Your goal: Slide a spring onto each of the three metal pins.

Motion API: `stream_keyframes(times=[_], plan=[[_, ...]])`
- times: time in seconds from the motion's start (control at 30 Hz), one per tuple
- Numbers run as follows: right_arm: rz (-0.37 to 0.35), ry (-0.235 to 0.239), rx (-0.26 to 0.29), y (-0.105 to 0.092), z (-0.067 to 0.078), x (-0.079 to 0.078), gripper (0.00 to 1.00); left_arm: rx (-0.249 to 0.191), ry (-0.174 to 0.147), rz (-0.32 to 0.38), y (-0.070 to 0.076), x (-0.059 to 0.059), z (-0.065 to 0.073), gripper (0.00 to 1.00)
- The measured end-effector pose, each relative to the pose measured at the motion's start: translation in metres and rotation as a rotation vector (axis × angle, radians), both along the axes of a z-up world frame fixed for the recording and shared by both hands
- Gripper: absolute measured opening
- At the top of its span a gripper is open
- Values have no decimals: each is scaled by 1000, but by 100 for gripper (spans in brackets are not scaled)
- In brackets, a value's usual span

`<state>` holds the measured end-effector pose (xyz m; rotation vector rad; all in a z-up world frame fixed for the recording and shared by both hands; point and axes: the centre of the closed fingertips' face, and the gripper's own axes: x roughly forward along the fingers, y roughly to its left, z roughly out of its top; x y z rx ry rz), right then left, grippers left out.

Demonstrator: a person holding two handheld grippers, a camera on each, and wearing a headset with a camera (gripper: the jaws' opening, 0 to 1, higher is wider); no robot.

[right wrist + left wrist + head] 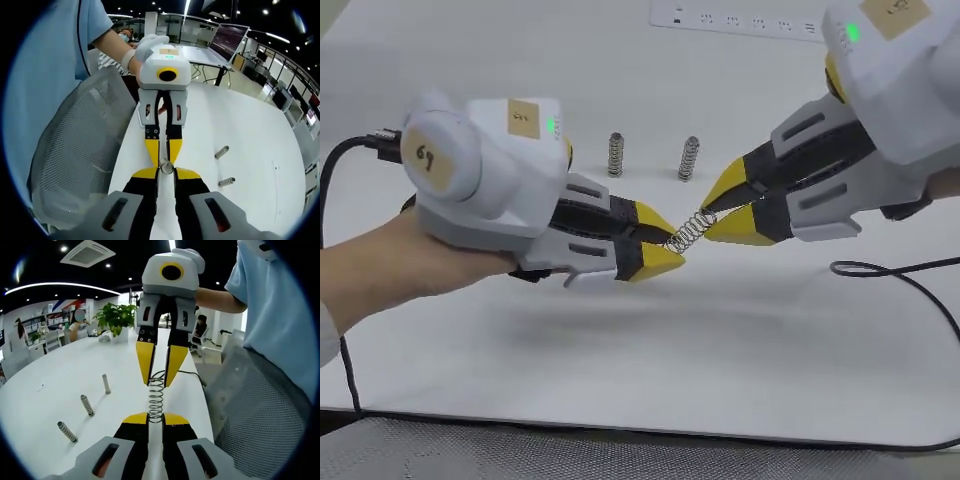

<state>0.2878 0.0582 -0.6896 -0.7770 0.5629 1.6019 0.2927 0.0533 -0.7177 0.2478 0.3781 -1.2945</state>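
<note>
A small metal spring [688, 230] hangs in the air between the two grippers, above the white table [650, 340]. My left gripper [670, 245] is shut on its near end, seen in its own view [156, 418] with the spring [156, 400] rising from the tips. My right gripper [712, 213] pinches the far end, and its own view [166, 173] shows the coil's end [166, 166] between the yellow tips. Behind stand two pins wearing springs [616, 155] [689, 158]. A bare pin [106, 384] stands beyond them in the left gripper view.
A white power strip [735, 20] lies at the table's far edge. A black cable [880, 270] loops on the right. A mesh chair [250, 405] and the person's blue shirt sit beside the table. A laptop [227, 42] rests at the far end.
</note>
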Motion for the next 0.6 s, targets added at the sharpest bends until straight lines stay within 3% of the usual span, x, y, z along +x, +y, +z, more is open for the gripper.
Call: stream_keyframes(times=[0.17, 0.6], plan=[[-3, -14, -9, -2, 0, 2, 22, 3, -1, -1, 0, 1, 0, 1], [33, 5, -48, 0, -2, -5, 22, 61, -5, -33, 0, -5, -8, 1]])
